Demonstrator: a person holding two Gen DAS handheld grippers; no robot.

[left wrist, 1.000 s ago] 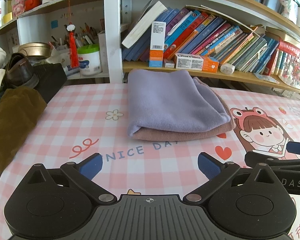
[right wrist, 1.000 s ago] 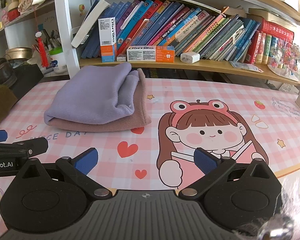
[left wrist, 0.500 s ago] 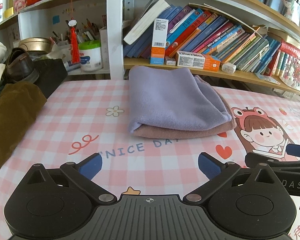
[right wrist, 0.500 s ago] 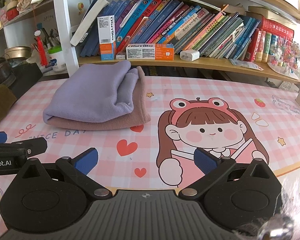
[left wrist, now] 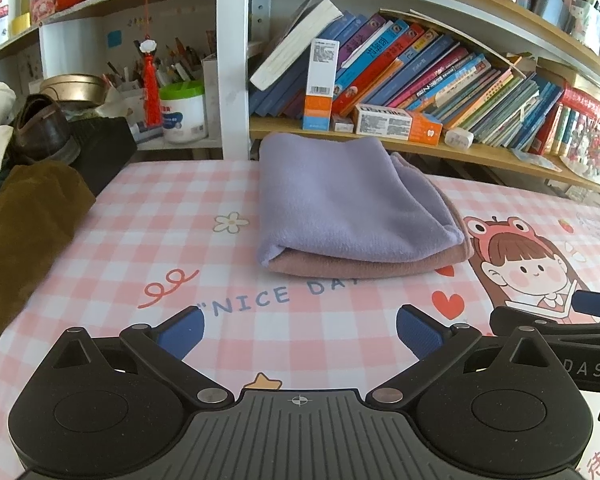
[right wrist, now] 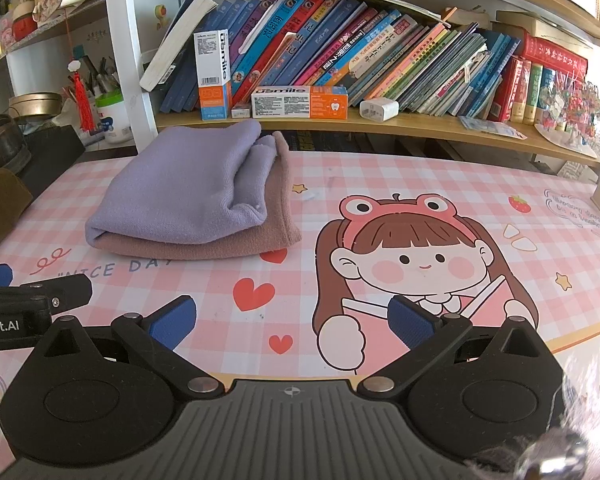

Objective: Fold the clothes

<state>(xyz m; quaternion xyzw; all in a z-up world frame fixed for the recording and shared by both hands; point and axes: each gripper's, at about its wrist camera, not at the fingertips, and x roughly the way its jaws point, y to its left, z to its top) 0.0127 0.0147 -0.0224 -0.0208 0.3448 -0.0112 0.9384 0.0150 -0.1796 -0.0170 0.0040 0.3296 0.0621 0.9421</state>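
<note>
A folded lilac cloth (left wrist: pixel 348 204) lies on top of a folded dusty-pink cloth (left wrist: pixel 380 266) near the far edge of the table. The stack also shows in the right wrist view, lilac (right wrist: pixel 188 188) over pink (right wrist: pixel 204 248). My left gripper (left wrist: pixel 300 332) is open and empty, above the table in front of the stack. My right gripper (right wrist: pixel 292 322) is open and empty, to the right of the left one and short of the stack. Each gripper's side shows in the other's view.
The pink checked tablecloth (left wrist: pixel 172 224) carries a cartoon girl print (right wrist: pixel 412 264). A bookshelf (right wrist: pixel 380 60) stands right behind the table. A brown garment (left wrist: pixel 24 232), a black box (left wrist: pixel 100 148) and a shoe (left wrist: pixel 40 128) sit at the left edge.
Both views have shifted slightly; the cloth stack looks a little lower and closer. Both grippers stay open and the stack has not moved.
</note>
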